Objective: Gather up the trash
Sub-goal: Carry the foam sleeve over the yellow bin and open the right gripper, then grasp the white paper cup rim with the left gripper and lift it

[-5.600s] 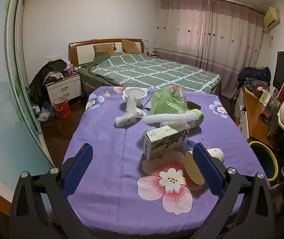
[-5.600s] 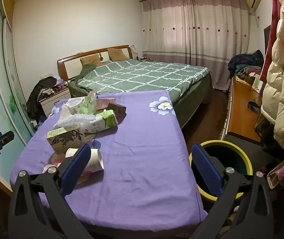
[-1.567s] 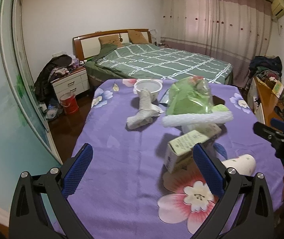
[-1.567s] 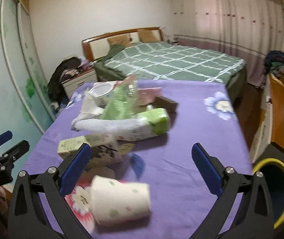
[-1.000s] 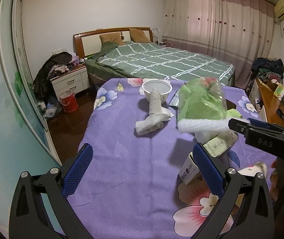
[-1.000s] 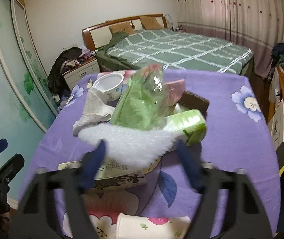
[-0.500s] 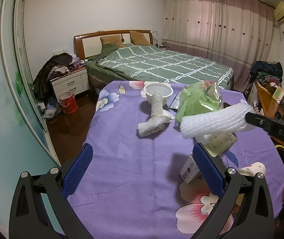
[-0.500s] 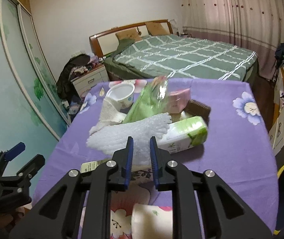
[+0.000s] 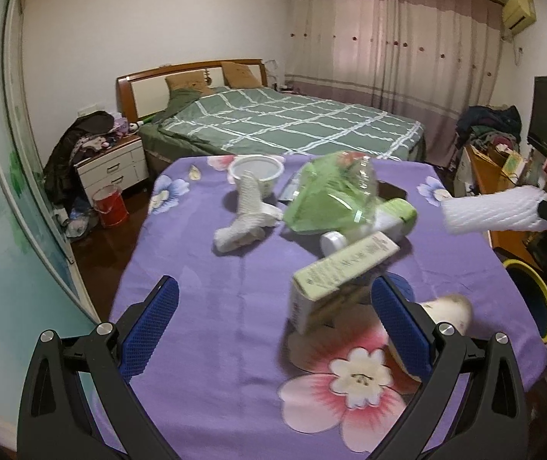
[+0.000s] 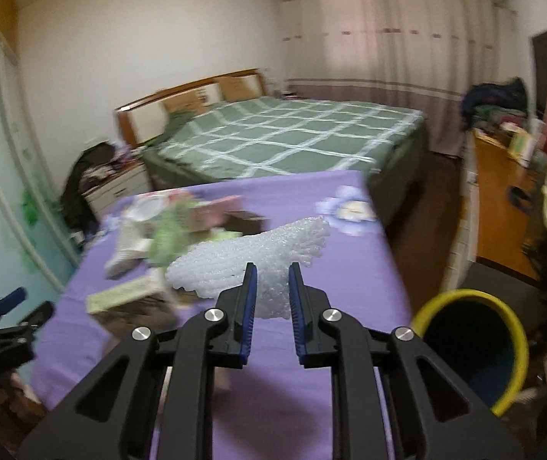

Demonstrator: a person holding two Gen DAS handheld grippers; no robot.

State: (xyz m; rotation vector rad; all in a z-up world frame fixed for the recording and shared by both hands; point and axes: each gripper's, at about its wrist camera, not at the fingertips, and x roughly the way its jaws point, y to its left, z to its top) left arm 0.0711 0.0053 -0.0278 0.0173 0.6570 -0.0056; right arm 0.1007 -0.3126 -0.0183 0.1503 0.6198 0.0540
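Observation:
My right gripper [image 10: 271, 274] is shut on a white foam net sleeve [image 10: 250, 258] and holds it in the air above the purple table's right side; the sleeve also shows in the left wrist view [image 9: 492, 214]. The yellow-rimmed trash bin [image 10: 472, 349] stands on the floor to the lower right of it. My left gripper [image 9: 273, 306] is open and empty over the table's near edge. On the table lie a tilted green carton [image 9: 342, 272], a paper cup [image 9: 446, 312], a green plastic bag [image 9: 331, 195], a white crumpled wrap [image 9: 246, 214] and a white bowl [image 9: 256, 168].
The table carries a purple flowered cloth [image 9: 235, 306]. A green plaid bed [image 9: 285, 122] stands behind it. A nightstand [image 9: 112, 168] and a red bucket [image 9: 110, 207] are at the left. A wooden desk [image 10: 503, 195] runs along the right wall.
My right gripper closed on the foam sleeve, lifted it off the pile and carried it right, toward the bin. The carton under it tipped. My left gripper stayed open.

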